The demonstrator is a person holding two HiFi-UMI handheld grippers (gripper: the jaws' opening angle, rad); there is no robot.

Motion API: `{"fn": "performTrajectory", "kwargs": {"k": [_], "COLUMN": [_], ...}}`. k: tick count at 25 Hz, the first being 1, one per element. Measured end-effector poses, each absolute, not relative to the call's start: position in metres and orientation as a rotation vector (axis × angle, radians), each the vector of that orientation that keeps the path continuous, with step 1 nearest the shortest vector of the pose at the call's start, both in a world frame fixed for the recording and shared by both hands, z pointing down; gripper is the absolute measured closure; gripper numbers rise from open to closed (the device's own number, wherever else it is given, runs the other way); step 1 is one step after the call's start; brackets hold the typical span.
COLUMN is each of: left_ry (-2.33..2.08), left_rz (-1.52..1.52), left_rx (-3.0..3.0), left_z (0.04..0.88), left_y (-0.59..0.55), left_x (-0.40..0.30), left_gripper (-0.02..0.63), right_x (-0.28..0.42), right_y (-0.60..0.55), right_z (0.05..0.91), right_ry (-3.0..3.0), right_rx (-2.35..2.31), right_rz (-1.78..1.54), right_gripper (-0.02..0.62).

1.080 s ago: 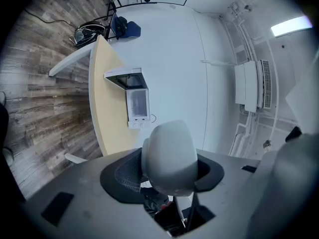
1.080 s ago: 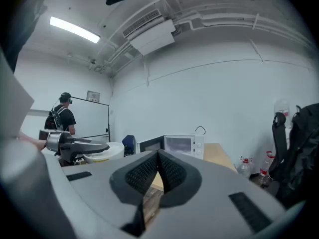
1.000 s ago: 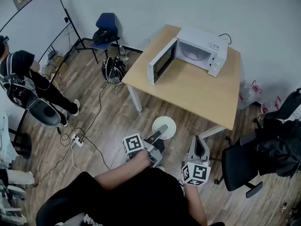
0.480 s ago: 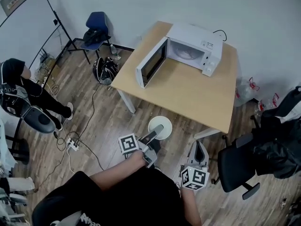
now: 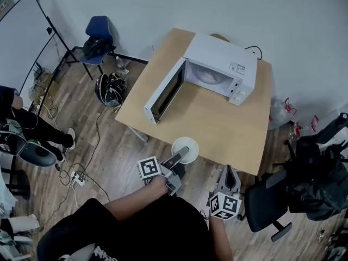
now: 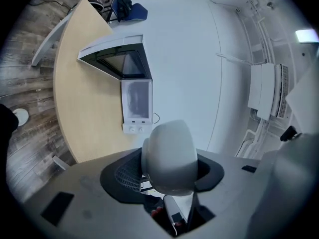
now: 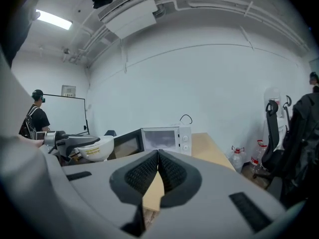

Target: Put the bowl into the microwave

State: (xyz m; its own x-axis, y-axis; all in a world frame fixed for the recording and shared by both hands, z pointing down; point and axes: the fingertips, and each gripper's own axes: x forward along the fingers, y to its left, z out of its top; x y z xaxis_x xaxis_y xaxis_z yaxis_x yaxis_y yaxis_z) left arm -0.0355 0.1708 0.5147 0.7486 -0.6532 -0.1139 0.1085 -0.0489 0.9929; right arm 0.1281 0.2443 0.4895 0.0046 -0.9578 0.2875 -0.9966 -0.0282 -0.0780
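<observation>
The microwave [image 5: 220, 64] stands at the far side of the desk [image 5: 217, 118], its door [image 5: 163, 91] swung wide open. The white bowl [image 5: 180, 144] hangs in the air in front of the microwave, well short of its open mouth, about over the desk edge farthest from it. The left tongs [image 5: 184, 154] grasp the bowl by its rim, one jaw lying across its inside. The right tongs [image 5: 229, 171] are clenched on nothing, pads pressed together, farther from the microwave than the bowl and pointing toward it
</observation>
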Motion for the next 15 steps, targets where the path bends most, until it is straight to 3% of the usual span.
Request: {"fn": "performTrajectory", "kwargs": {"k": [15], "left_ry": [-0.449], "left_rz": [-0.524], "left_rx": [1.508], "left_z": [0.537], "left_y": [0.023], "left_x": [-0.032], "left_gripper": [0.383], "right_x": [0.104], "right_y": [0.092], "right_z": [0.473], "right_ry": [-2.025], "right_rx": [2.031], "right_rz": [0.300], "right_gripper": [0.535]}}
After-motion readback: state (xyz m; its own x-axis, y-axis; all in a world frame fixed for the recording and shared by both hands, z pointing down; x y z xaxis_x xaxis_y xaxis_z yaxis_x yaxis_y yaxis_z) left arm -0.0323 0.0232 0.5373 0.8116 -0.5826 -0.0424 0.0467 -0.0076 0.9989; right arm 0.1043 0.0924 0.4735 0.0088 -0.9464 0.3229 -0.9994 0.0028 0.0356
